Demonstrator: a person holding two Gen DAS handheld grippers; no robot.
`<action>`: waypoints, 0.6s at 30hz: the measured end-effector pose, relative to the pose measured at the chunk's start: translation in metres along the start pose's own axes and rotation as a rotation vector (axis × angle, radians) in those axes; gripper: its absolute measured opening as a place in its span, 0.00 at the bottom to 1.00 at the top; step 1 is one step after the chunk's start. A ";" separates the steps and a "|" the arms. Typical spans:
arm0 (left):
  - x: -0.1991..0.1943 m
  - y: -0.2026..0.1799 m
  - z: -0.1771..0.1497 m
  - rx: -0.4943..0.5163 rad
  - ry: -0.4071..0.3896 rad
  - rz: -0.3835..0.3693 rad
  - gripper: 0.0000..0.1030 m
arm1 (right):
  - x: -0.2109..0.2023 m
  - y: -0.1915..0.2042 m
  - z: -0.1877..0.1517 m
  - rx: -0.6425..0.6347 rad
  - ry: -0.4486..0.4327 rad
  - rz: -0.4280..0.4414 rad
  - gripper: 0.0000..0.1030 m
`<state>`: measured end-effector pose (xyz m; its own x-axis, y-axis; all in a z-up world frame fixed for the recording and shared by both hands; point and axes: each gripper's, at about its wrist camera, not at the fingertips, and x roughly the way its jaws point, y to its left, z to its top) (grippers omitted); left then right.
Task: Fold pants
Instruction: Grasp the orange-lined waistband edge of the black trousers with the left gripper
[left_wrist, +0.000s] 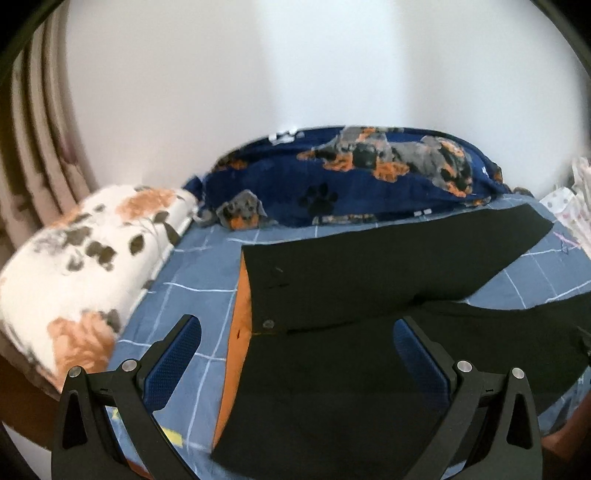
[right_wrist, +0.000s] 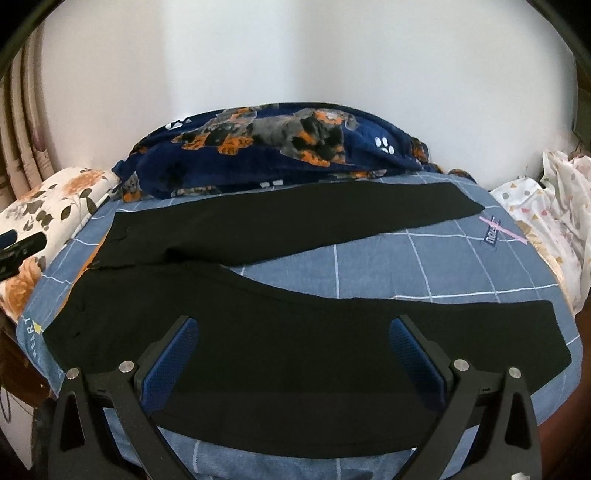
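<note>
Pants (right_wrist: 229, 332) flat on the bedsheet (right_wrist: 373, 266), both claws wide open, holding nothing. Left gripper (left_wrist: 295, 350) hangs over the waistband end w/ the snap (left_wrist: 267, 325); right gripper (right_wrist: 291, 350) over the near leg. Legs run left-to-right, splayed in a V, far leg (right_wrist: 332, 210) up by the dog blanket (right_wrist: 280, 144). Left's nearer the waist, right nearer the hems, I'd say.

Both wrist views look low across the pants (left_wrist: 351, 369) toward the wall.
</note>
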<state>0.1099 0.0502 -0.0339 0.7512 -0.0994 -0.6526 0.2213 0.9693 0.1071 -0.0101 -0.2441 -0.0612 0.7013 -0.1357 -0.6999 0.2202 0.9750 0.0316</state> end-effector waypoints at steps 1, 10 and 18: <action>0.009 0.009 0.003 -0.019 0.008 -0.003 1.00 | 0.002 0.000 0.000 0.000 0.004 0.000 1.00; 0.122 0.091 0.031 -0.124 0.159 -0.058 0.73 | 0.016 0.007 0.003 -0.024 0.010 -0.006 1.00; 0.222 0.126 0.057 -0.139 0.236 -0.206 0.73 | 0.043 0.023 0.008 -0.076 0.057 0.001 1.00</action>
<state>0.3402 0.1375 -0.1223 0.5308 -0.2576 -0.8074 0.2546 0.9571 -0.1380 0.0302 -0.2283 -0.0847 0.6614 -0.1262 -0.7393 0.1655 0.9860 -0.0203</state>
